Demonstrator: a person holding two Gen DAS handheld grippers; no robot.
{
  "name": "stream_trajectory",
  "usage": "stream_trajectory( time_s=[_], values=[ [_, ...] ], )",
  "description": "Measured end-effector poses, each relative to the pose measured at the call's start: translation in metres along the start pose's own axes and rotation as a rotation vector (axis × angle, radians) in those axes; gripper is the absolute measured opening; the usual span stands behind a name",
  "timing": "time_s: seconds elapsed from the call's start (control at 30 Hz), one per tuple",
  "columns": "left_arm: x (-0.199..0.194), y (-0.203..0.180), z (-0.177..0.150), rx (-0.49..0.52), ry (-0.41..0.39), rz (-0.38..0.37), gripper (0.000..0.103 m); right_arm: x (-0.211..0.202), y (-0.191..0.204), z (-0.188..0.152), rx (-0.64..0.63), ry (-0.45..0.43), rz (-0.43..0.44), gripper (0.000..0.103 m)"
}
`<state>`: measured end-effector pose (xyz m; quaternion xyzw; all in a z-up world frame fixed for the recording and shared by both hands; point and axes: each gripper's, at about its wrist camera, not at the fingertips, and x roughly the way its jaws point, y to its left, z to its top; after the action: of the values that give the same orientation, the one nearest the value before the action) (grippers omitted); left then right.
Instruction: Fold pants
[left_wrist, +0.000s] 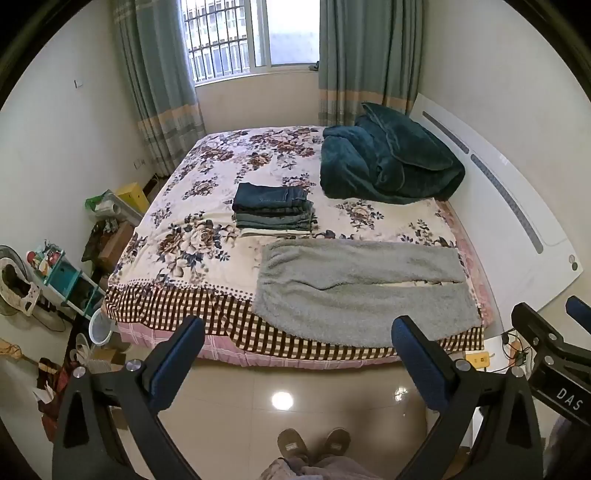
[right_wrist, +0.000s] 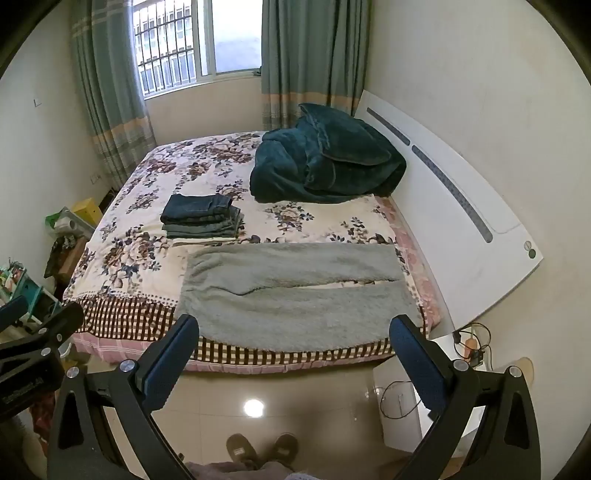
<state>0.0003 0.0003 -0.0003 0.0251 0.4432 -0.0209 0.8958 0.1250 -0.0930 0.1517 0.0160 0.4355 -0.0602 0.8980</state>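
1. The grey fleece pants (left_wrist: 362, 284) lie flat on the near edge of the bed (left_wrist: 229, 184), their long axis running across it.
2. The waist points left, and the 2 legs run right toward the white headboard (left_wrist: 517, 206) — a narrow gap shows between them.
3. A stack of folded jeans (left_wrist: 273, 210) sits just behind the waist.
4. The left gripper (left_wrist: 297, 360) and right gripper (right_wrist: 293, 360) both stand wide open — empty, above the floor, short of the pants.
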Motion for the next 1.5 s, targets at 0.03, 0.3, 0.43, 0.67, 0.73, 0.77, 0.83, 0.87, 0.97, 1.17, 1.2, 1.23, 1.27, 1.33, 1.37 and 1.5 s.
stream_trajectory(
  time_s=[0.03, 0.3, 0.43, 0.67, 0.73, 0.77, 0.83, 0.87, 0.97, 1.17, 1.2, 1.23, 1.27, 1.33, 1.37, 1.5],
  values=[
    [0.000, 0.000, 0.000, -0.001, -0.001, -0.005, 0.103, 0.000, 0.000, 0.000, 0.000, 0.000, 0.000, 0.103],
    [0.001, 0.000, 0.001, 0.001, -0.003, -0.003, 0.103, 0.000, 0.000, 0.000, 0.000, -0.002, 0.001, 0.103],
    [0.001, 0.000, 0.000, 0.001, -0.007, -0.005, 0.103, 0.000, 0.000, 0.000, -0.001, -0.003, 0.000, 0.103],
    [0.002, 0.000, 0.000, 0.002, -0.009, -0.003, 0.103, 0.000, 0.000, 0.000, 0.000, 0.002, 0.000, 0.103],
    [0.003, 0.000, 0.001, 0.003, -0.009, -0.003, 0.103, 0.000, -0.001, 0.000, 0.000, 0.002, -0.002, 0.103],
    [0.005, 0.000, 0.001, 0.003, -0.009, -0.003, 0.103, 0.002, 0.000, -0.002, 0.000, 0.003, -0.003, 0.103],
    [0.007, -0.001, 0.002, 0.004, -0.008, -0.004, 0.103, 0.002, -0.001, -0.003, 0.001, 0.003, -0.001, 0.103],
    [0.008, -0.001, 0.003, 0.005, -0.010, -0.003, 0.103, 0.003, 0.000, -0.002, 0.000, 0.002, -0.003, 0.103],
    [0.011, -0.002, 0.006, 0.006, -0.014, -0.003, 0.103, 0.003, 0.000, -0.002, 0.000, 0.002, -0.003, 0.103],
    [0.008, -0.012, 0.007, 0.003, -0.019, -0.002, 0.103, 0.003, -0.001, -0.002, 0.004, 0.001, -0.003, 0.103],
    [0.009, -0.013, 0.008, 0.003, -0.020, -0.003, 0.103, 0.003, -0.001, -0.003, 0.005, 0.001, -0.002, 0.103],
    [0.011, -0.015, 0.009, 0.004, -0.021, -0.001, 0.103, 0.003, -0.001, -0.003, 0.004, 0.000, -0.002, 0.103],
    [0.012, -0.017, 0.010, 0.004, -0.020, 0.000, 0.103, 0.003, 0.000, -0.002, 0.003, 0.000, -0.003, 0.103],
    [0.003, -0.007, 0.004, 0.002, -0.018, -0.003, 0.103, 0.003, 0.000, -0.003, 0.001, 0.001, -0.005, 0.103],
    [0.003, -0.007, 0.004, 0.003, -0.019, -0.001, 0.103, 0.003, -0.001, -0.003, 0.003, 0.001, -0.002, 0.103],
    [0.007, -0.011, 0.009, 0.002, -0.020, 0.000, 0.103, 0.004, -0.002, 0.000, 0.003, 0.002, 0.000, 0.103]
  ],
)
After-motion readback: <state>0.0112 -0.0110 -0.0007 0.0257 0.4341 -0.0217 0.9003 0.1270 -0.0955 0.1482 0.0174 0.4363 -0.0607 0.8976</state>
